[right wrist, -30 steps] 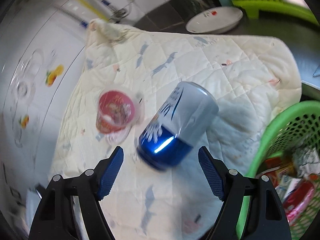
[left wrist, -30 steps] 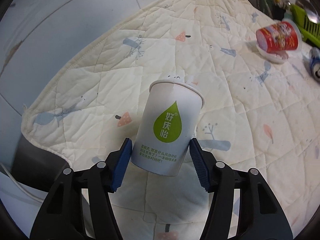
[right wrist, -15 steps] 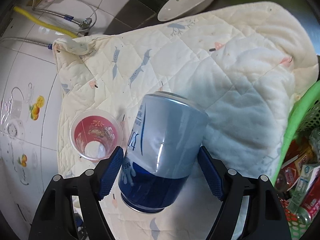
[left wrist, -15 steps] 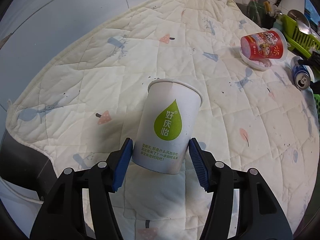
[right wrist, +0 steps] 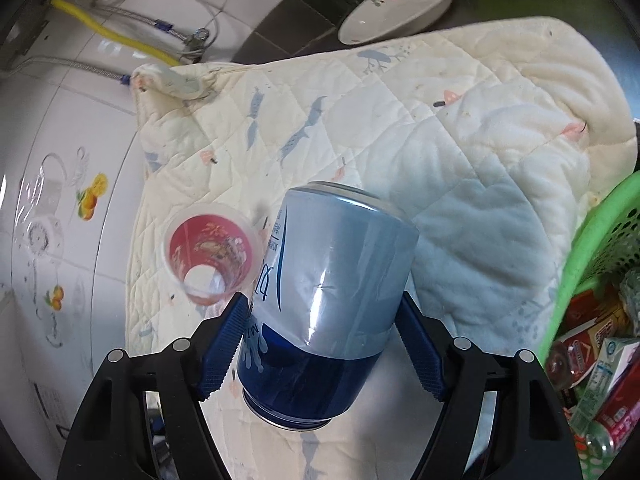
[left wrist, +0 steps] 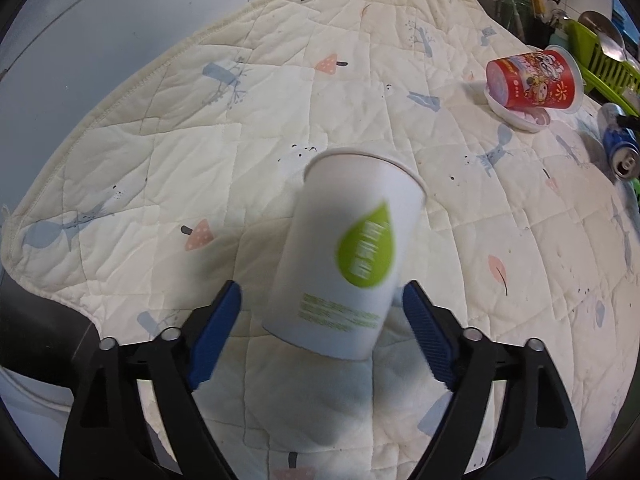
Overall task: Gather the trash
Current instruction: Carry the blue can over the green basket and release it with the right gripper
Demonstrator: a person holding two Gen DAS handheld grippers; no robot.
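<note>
A white paper cup (left wrist: 348, 256) with a green drop logo sits between the blue pads of my left gripper (left wrist: 320, 324). The jaws stand wider than the cup, and the cup is blurred and tilted right, with a gap at the left pad. My right gripper (right wrist: 320, 328) is shut on a blue and silver drink can (right wrist: 324, 300), held above the quilt. The can also shows at the far right of the left wrist view (left wrist: 619, 148). A red snack cup lies on its side on the quilt (left wrist: 532, 80); in the right wrist view (right wrist: 210, 256) I see its open mouth.
A cream quilted cloth (left wrist: 280, 100) covers the counter. A green basket (right wrist: 600, 264) holding several packets and cans is at the right. A white plate (right wrist: 400, 4) lies beyond the cloth. A green dish rack (left wrist: 600, 60) stands far right.
My left gripper has opened and the paper cup has tipped loose to the right. My right gripper still holds the can, which has shifted little since half a second ago.
</note>
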